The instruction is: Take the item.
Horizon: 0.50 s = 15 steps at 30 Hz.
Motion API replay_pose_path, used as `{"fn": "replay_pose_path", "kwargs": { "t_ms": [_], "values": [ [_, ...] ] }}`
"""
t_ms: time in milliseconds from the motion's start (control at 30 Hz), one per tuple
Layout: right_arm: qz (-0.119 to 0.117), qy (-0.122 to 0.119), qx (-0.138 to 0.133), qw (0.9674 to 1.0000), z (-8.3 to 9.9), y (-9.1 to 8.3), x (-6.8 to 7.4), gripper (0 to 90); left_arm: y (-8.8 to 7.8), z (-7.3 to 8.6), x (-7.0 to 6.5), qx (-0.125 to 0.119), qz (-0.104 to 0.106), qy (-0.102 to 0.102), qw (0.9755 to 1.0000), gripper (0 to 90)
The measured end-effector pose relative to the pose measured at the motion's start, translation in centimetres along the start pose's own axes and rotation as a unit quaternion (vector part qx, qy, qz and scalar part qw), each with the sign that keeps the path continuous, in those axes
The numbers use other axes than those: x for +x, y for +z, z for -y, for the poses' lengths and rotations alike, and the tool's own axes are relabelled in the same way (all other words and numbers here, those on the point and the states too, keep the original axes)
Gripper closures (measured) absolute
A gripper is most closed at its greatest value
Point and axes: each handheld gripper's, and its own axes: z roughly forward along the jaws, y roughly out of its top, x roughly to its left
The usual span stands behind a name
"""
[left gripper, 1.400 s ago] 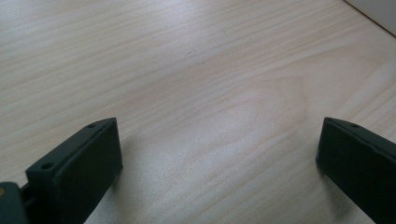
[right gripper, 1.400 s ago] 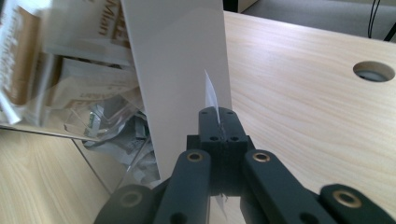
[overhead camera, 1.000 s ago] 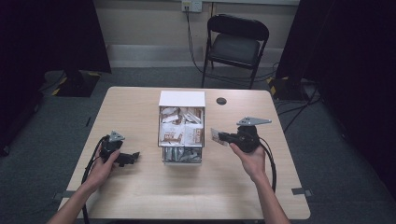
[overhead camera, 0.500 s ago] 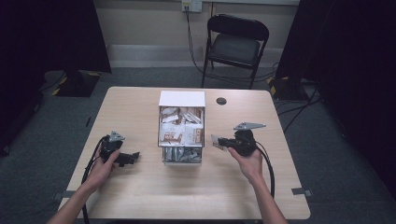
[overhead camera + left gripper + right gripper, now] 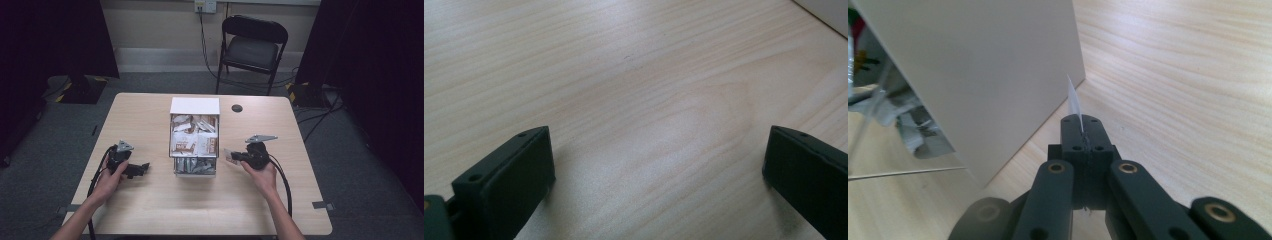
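Far wall (image 5: 150,25) pale, outlet (image 5: 205,5) near the top. Black folding chair (image 5: 252,50) beyond my light wood table (image 5: 150,210). Grey carpet (image 5: 40,200); dark curtains (image 5: 380,60) left and right.

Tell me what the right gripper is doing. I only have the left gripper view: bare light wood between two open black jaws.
Observer: The right gripper is shut on a thin white packet, seen edge-on between its jaws.
Operator: Where is it relative to the container?
Observer: Just right of the white open-top cardboard box, near its front corner.
Operator: What's in it?
Observer: Many brown-and-white packets, piled loosely.
Operator: And my gripper?
Observer: The left gripper sits low over the light wooden table, left of the box and apart from it.
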Motion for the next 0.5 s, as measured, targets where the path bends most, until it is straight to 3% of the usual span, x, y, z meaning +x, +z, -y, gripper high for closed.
{"fn": "replay_pose_path", "kwargs": {
  "t_ms": [500],
  "values": [
    [0.018,0.009,0.019,0.9996,0.9,1.4,-0.9,89.9,0.0,0.0,0.0,0.000,0.000,0.000,1.0000,0.0]
  ]
}}
